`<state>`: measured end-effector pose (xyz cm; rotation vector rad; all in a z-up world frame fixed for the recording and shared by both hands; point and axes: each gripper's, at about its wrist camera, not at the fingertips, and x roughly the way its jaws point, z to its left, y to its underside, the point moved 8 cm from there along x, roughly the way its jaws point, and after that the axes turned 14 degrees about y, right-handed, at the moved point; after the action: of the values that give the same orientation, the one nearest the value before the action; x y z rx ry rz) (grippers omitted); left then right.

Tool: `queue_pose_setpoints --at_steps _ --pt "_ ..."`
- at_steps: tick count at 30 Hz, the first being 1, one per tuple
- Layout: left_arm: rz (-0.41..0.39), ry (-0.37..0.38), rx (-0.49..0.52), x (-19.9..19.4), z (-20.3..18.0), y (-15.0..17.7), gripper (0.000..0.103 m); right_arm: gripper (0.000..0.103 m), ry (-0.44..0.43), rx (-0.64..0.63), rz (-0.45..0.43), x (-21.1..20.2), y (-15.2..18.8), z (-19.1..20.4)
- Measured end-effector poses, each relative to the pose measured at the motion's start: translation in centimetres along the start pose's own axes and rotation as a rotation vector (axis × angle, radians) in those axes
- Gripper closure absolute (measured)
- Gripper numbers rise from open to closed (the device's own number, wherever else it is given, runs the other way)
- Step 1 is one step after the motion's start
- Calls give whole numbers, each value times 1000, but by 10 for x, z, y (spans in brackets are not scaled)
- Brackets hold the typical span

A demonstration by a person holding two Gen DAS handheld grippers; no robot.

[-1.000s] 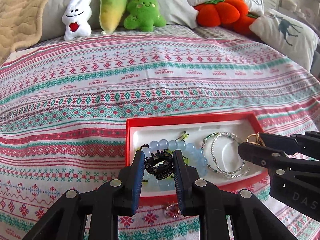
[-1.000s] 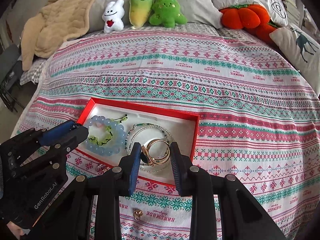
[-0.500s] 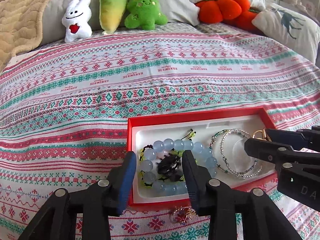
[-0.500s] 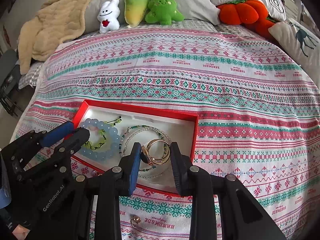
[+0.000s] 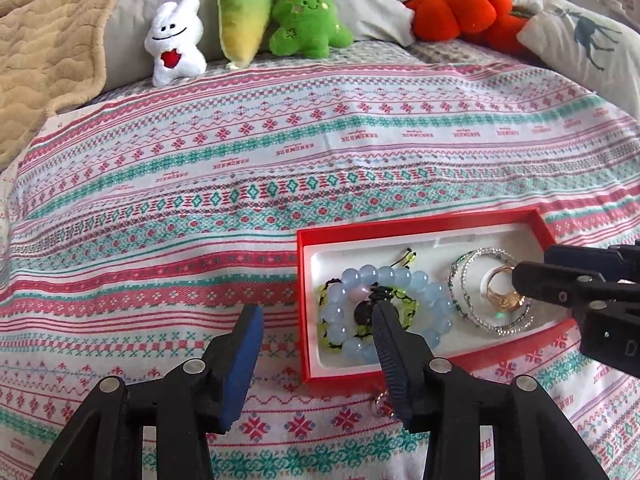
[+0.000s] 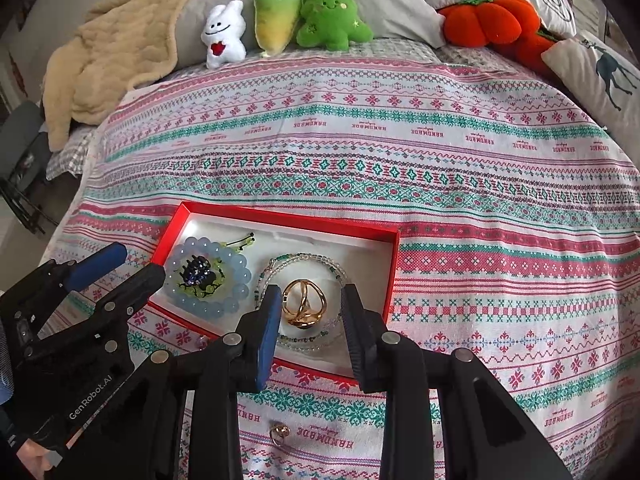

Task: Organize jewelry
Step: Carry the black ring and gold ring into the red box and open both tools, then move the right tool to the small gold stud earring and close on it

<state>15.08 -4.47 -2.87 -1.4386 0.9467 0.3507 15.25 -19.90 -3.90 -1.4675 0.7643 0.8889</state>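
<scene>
A red jewelry box (image 5: 420, 226) (image 6: 288, 218) with a white liner lies on the patterned bedspread. In it lie a pale blue bead bracelet (image 5: 400, 276) (image 6: 236, 262), a dark beaded piece (image 6: 196, 272) inside that bracelet, thin beaded bangles (image 5: 472, 264) (image 6: 304, 258) and gold rings (image 5: 506, 298) (image 6: 306, 308). My left gripper (image 5: 316, 324) (image 6: 132, 264) is open and empty at the box's left edge. My right gripper (image 6: 310, 304) is open, its fingers either side of the gold rings, which rest in the box.
A small ring (image 6: 279, 432) lies on the bedspread in front of the box, and another small piece (image 5: 378, 404) lies by its near edge. Plush toys (image 5: 248, 20), an orange pumpkin cushion (image 5: 460, 8), a deer pillow (image 5: 588, 40) and a tan blanket (image 5: 48, 48) line the far side.
My left gripper let the dark beaded piece drop inside the blue bracelet, opened wide and shifted left. My right gripper opened and released the gold rings into the box.
</scene>
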Motion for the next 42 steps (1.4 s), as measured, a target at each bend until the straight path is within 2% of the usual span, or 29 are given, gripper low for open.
queue_pose_setpoints --at_steps 5,9,12,14,18,22,27,32,42 --pt "6 -8 -19 -10 5 3 48 63 -11 -1 -7 -11 1 -1" --pt "10 -8 -41 -18 7 5 45 63 -17 -11 -12 -21 3 -2" --pt "17 -9 -54 -24 7 8 39 58 -18 -14 -15 -30 6 -3" --pt "19 -8 -60 -28 7 9 35 50 -19 -13 -18 -36 8 -4" --pt "22 -9 -77 -35 8 12 25 47 -18 -14 -20 -46 12 -6" --pt "50 -1 -96 -40 9 19 21 43 -11 -16 -14 -52 17 -9" --pt "95 6 -104 -43 9 31 18 40 -2 -13 10 -53 26 -14" --pt "171 -23 -101 -42 15 46 17 38 29 -37 45 -53 38 -16" --pt "253 -13 -157 -39 28 65 17 38 59 -69 175 -42 71 -17"
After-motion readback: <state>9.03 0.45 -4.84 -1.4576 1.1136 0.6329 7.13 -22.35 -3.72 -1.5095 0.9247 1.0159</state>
